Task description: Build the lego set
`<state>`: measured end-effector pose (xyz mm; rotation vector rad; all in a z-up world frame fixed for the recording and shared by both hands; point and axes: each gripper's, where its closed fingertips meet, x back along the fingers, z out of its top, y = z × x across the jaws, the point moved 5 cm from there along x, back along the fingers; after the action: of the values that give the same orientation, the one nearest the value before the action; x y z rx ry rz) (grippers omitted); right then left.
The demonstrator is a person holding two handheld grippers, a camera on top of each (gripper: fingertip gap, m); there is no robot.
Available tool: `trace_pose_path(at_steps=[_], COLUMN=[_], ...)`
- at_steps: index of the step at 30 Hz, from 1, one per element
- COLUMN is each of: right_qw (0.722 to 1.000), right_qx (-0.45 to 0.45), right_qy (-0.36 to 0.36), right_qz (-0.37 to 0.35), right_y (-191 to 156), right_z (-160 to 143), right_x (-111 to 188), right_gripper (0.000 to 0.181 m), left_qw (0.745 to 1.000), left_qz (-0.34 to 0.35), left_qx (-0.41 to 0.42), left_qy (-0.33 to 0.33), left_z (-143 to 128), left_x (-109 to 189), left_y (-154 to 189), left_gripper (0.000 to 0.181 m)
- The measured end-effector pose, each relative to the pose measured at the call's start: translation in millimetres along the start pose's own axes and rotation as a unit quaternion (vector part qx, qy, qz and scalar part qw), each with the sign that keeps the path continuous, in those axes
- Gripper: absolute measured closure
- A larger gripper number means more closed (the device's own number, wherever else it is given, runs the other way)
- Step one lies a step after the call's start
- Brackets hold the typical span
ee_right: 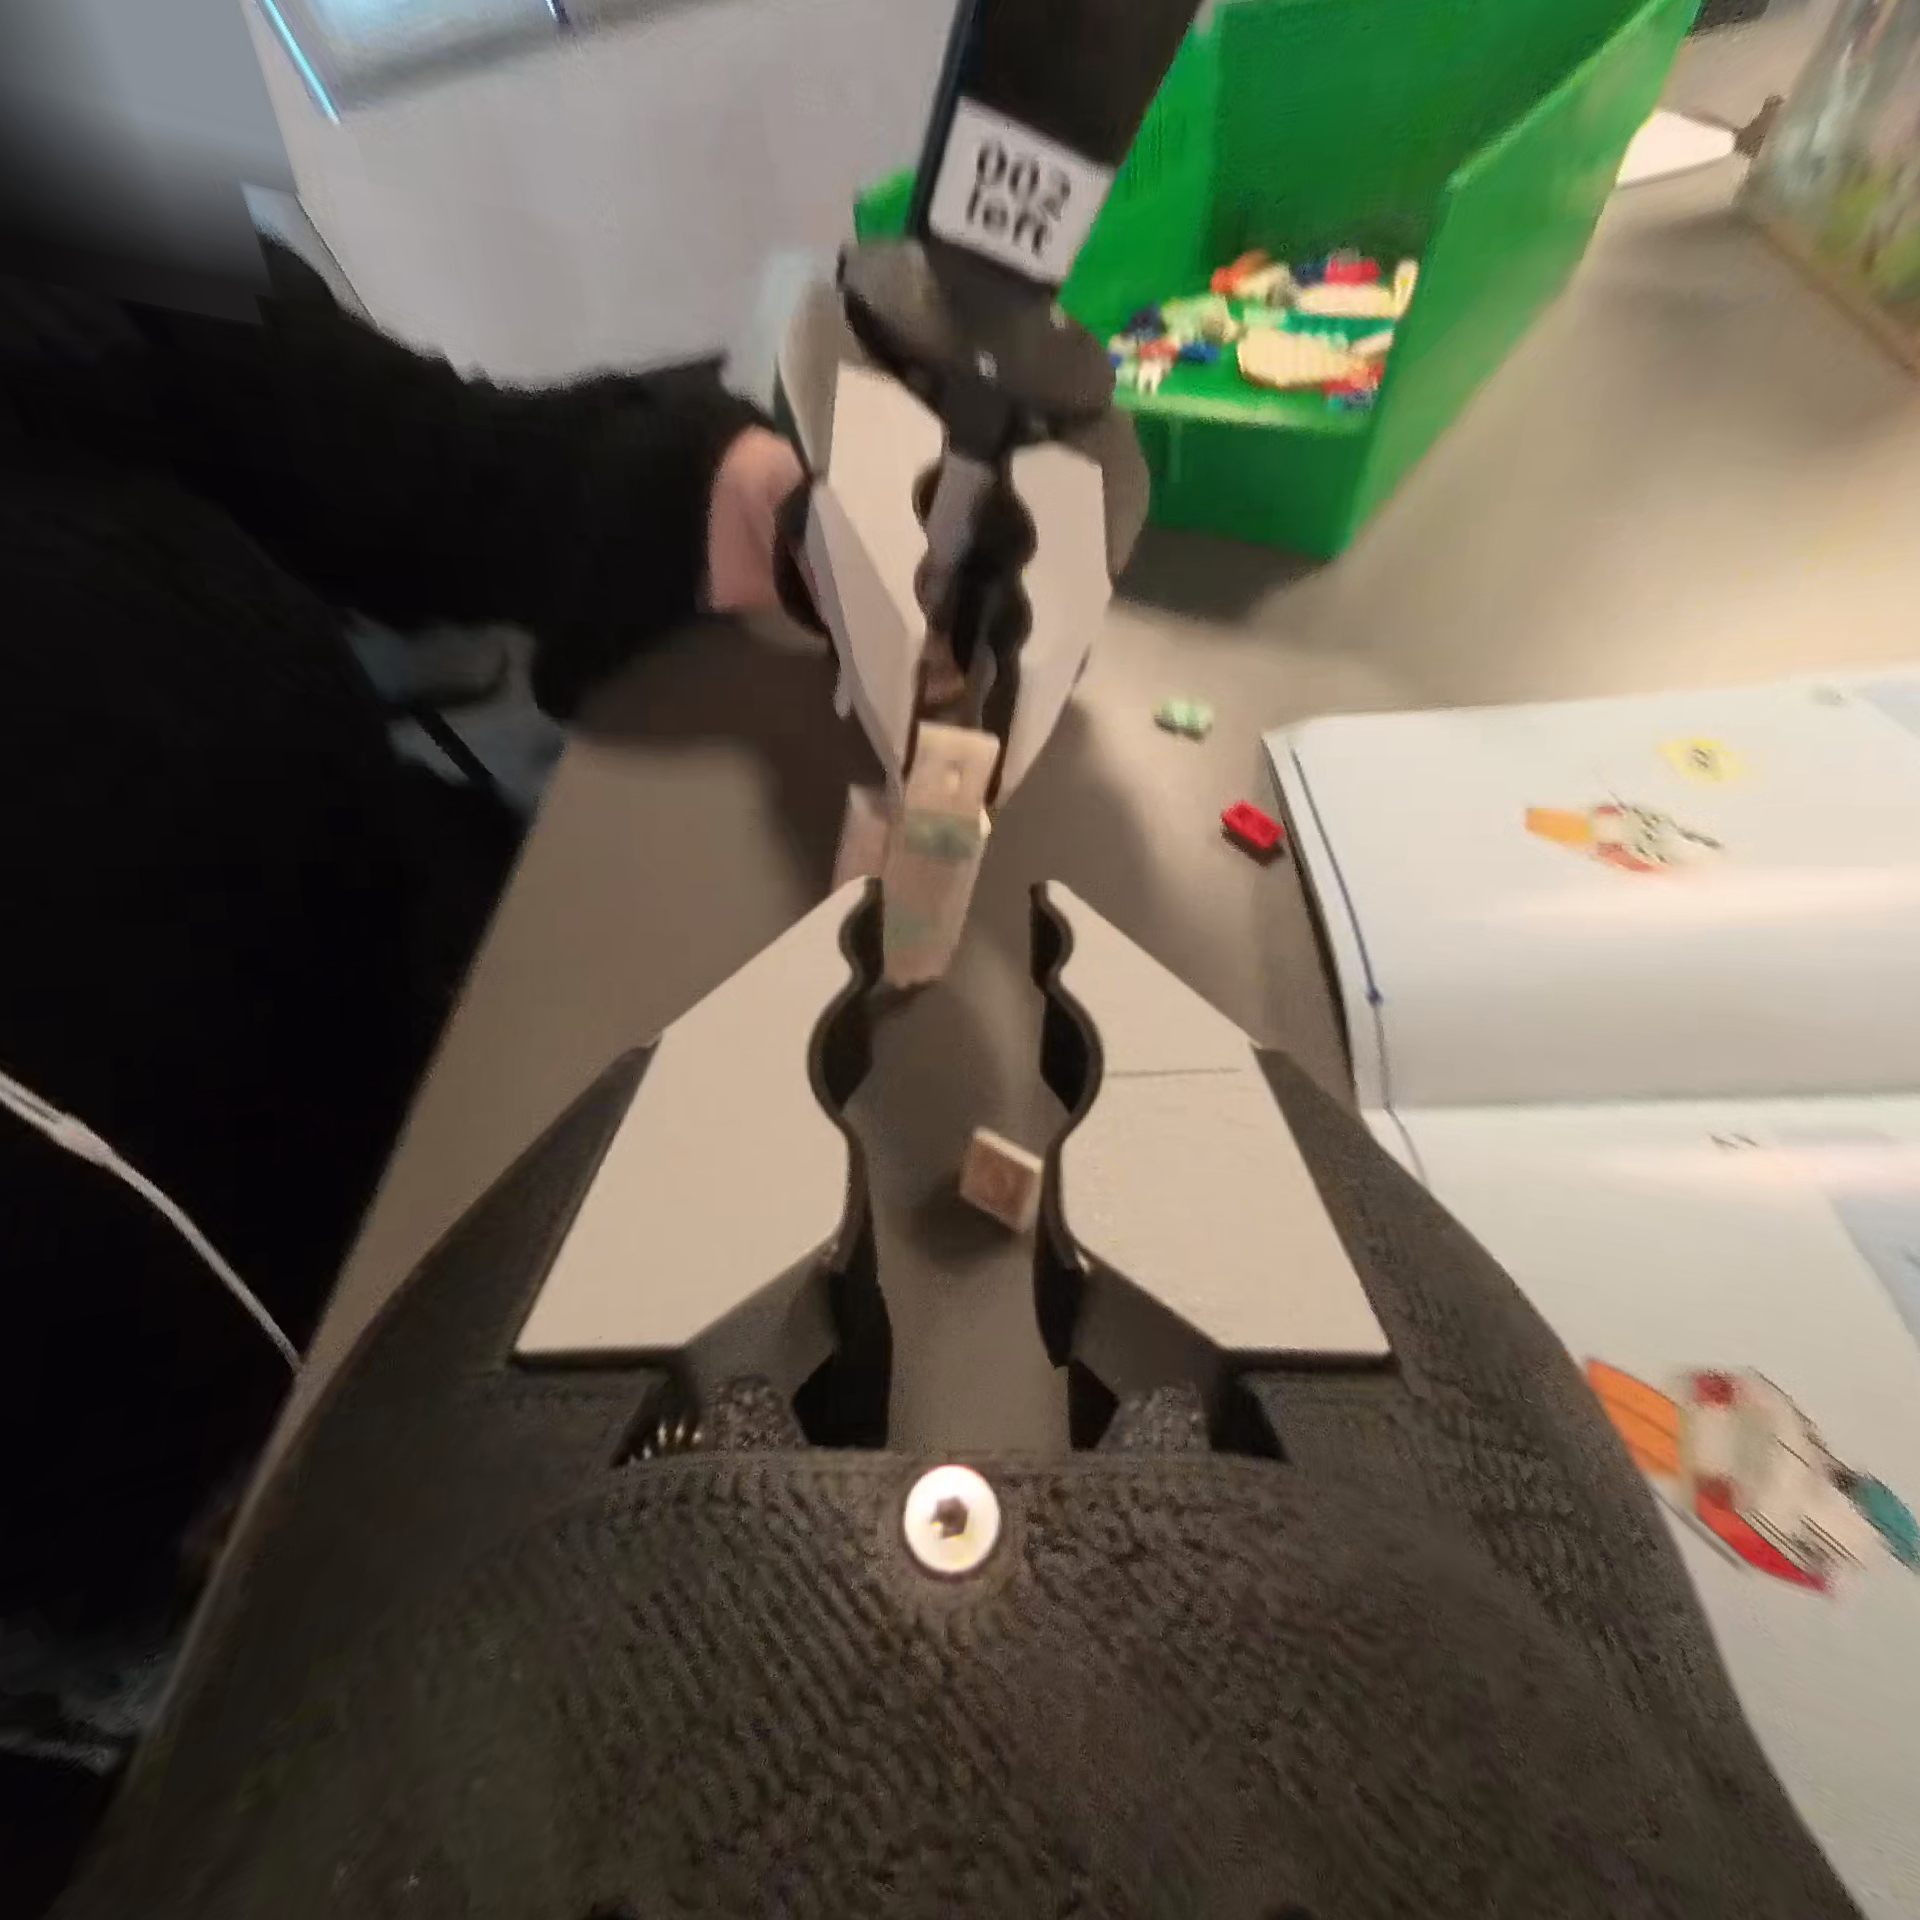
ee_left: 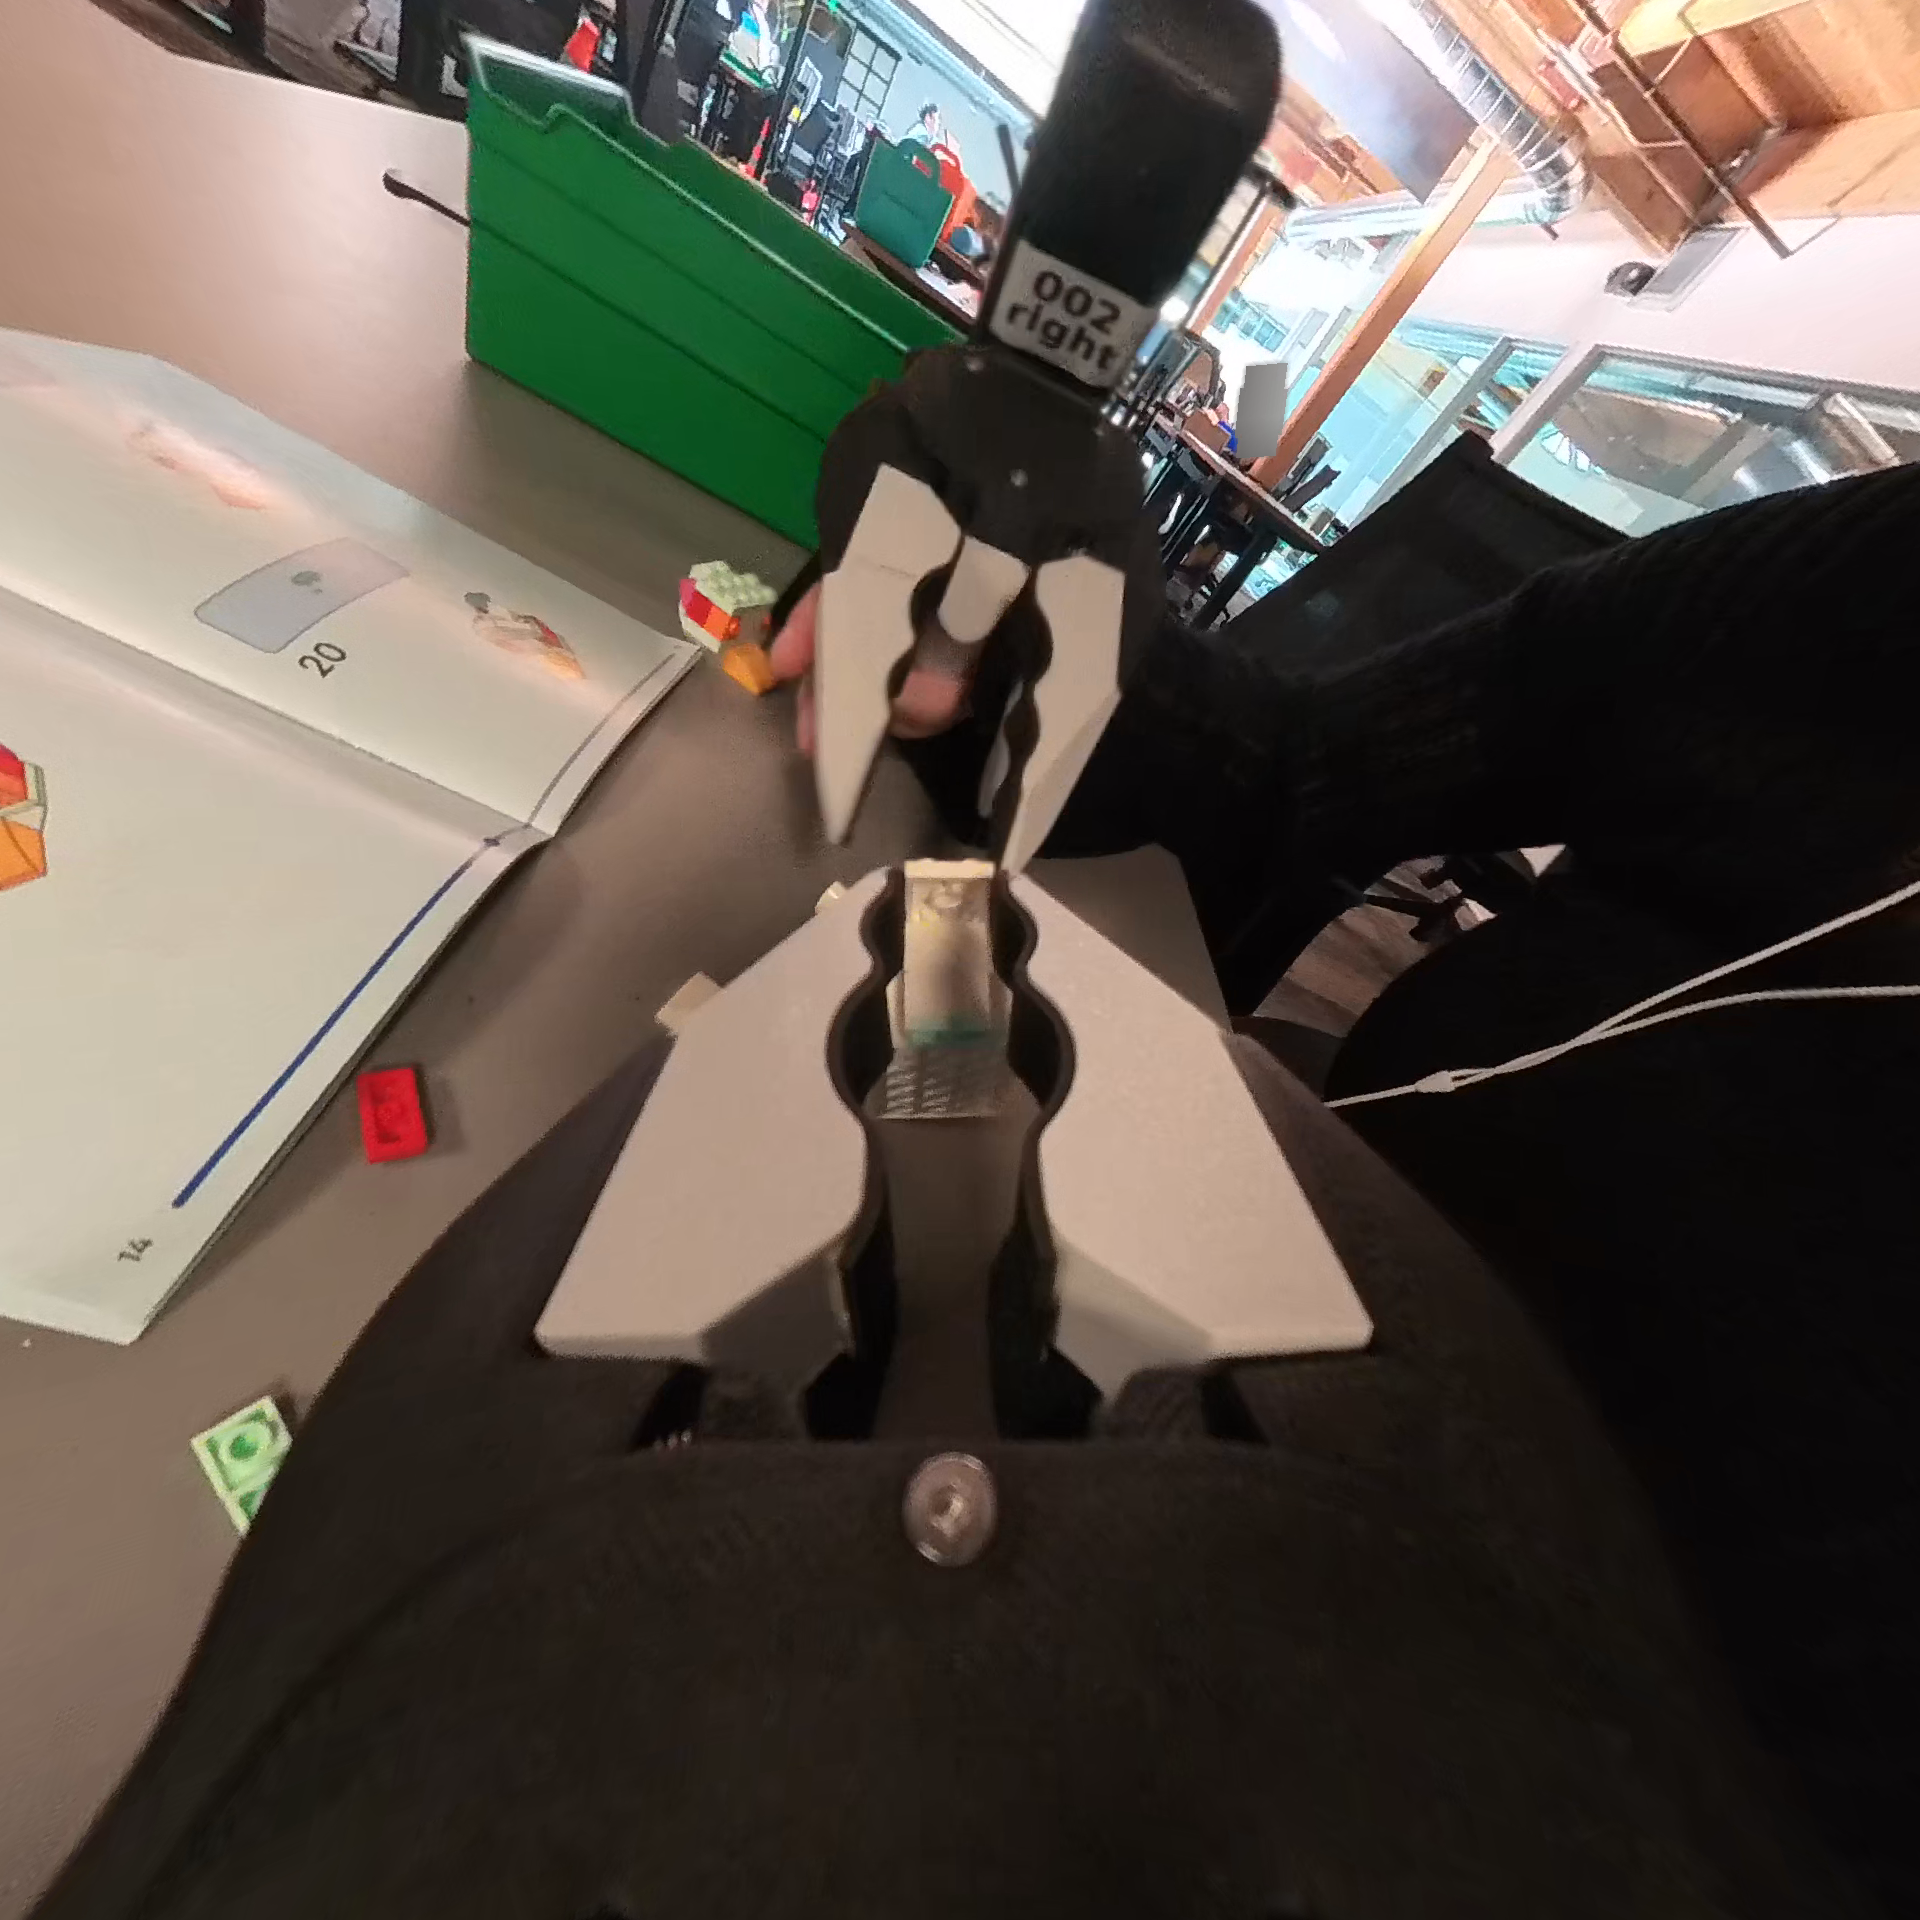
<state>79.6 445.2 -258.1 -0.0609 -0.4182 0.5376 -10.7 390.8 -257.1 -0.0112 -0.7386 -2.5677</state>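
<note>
Grey counter (ee_left: pixel 644 852), open booklet (ee_left: pixel 312 831) as landmark. Left hand-held gripper (ee_left: pixel 951 883) clamps tan lego piece (ee_right: pixel 930 862) beside booklet, long axis pointing into right hand-held gripper (ee_right: pixel 951 894), which gapes wide, empty, nearest.

Writing that can be read stands in three places; the words are not given here. A white label (ee_left: pixel 1070 317) with black print, in two lines, sits on the black body of the right gripper (ee_left: pixel 925 847), above its fingers. A similar white label (ee_right: pixel 1003 197), a little blurred, sits on the body of the left gripper (ee_right: pixel 951 795). The open instruction booklet (ee_left: pixel 312 831) on the worktop (ee_left: pixel 260 260) carries a printed number (ee_left: pixel 324 657) beside a grey box and a small page number (ee_left: pixel 135 1247) at the page corner. In the right wrist view the booklet print is too blurred to read.
</note>
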Motion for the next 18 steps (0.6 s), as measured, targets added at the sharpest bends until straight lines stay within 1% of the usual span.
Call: trace_pose_path(at_steps=[1, 5, 8, 10, 13, 14, 16, 17, 18], right_qw=[1.0, 0.999, 0.996, 0.996, 0.996, 0.997, 0.999, 0.999, 0.997], right_qx=[-0.012, -0.029, -0.047, -0.049, -0.04, -0.027, 0.007, 0.029, 0.056], right_qy=[0.017, 0.025, 0.046, 0.051, 0.055, 0.053, 0.047, 0.041, 0.034], right_qz=[0.009, 0.033, 0.055, 0.057, 0.058, 0.05, 0.015, -0.013, -0.045], right_y=[-2, -7, -9, -9, -10, -9, -6, -3, -1], right_z=[4, 3, 6, 7, 7, 6, 7, 7, 8], right_x=[-3, -12, -14, -14, -13, -13, -12, -12, -11], right_gripper=[0.157, 0.157, 0.162, 0.166, 0.167, 0.167, 0.167, 0.167, 0.167], left_qw=[1.0, 1.0, 1.0, 0.999, 0.999, 0.999, 0.999, 0.999, 0.998], left_qz=[-0.003, -0.016, -0.024, -0.029, -0.031, -0.028, 0.001, 0.021, 0.041], left_qx=[-0.006, -0.018, -0.016, -0.02, -0.025, -0.027, -0.035, -0.036, -0.034], left_qy=[0.0, 0.01, 0.012, 0.013, 0.014, 0.013, 0.02, 0.024, 0.022], left_z=[0, 2, 2, 2, 2, 2, 3, 4, 4], left_x=[0, -1, -1, -2, -2, -2, -3, -3, -2], left_y=[1, 6, 7, 8, 10, 10, 7, 5, 3], left_gripper=[0.165, 0.166, 0.166, 0.166, 0.166, 0.165, 0.165, 0.165, 0.16])
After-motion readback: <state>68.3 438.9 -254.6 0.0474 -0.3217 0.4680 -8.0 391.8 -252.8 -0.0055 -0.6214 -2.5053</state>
